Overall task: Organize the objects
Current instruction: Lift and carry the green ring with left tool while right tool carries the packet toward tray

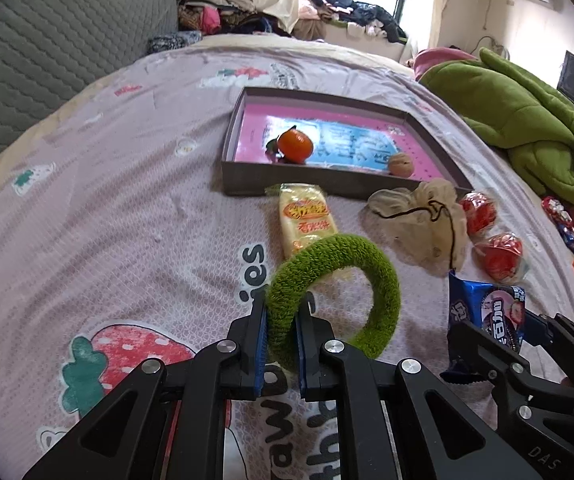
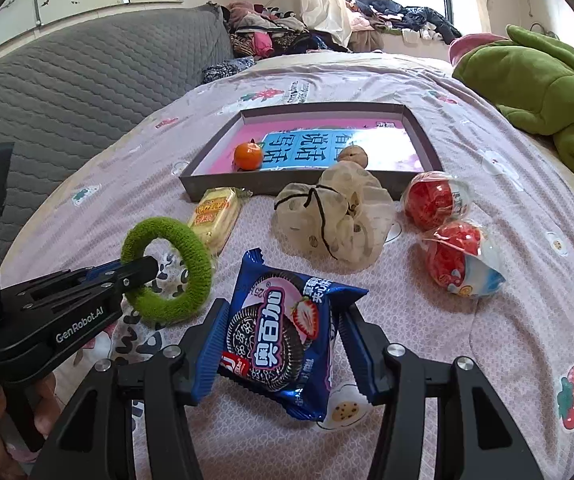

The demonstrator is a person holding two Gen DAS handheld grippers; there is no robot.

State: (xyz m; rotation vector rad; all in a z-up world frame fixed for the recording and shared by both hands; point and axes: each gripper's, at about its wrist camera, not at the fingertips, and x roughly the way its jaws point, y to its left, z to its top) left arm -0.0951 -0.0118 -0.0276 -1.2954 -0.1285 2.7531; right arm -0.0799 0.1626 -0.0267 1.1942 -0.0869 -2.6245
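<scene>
Nearest the right wrist camera, the right gripper (image 2: 279, 344) has its jaws clamped on a blue cookie packet (image 2: 283, 332), one pad against each side edge, the packet lifted at a tilt above the bed sheet (image 2: 487, 320). Left of it, the left gripper (image 1: 281, 340) has its jaws clenched on the near-left part of a fuzzy green ring (image 1: 335, 292), which stands up off the sheet with its hole facing the camera; in the right wrist view the ring (image 2: 167, 272) hangs from one dark fingertip passing through its hole.

Beyond the ring lies a yellow snack packet (image 1: 307, 216), its far end just beside the near wall of a shallow grey box (image 1: 243, 184). Inside the box, on a pink and blue printed sheet, sit an orange (image 1: 295, 144) toward the left and a walnut (image 1: 401, 165) near the right of the front wall, well apart. To the right of the snack packet a crumpled cream drawstring pouch (image 1: 419, 216) rests on the sheet, touching the box's near right corner. Right of the pouch lie two red wrapped sweets (image 2: 439, 200), one nearer than the other. A green blanket (image 1: 527, 120) is heaped at the far right of the bed.
</scene>
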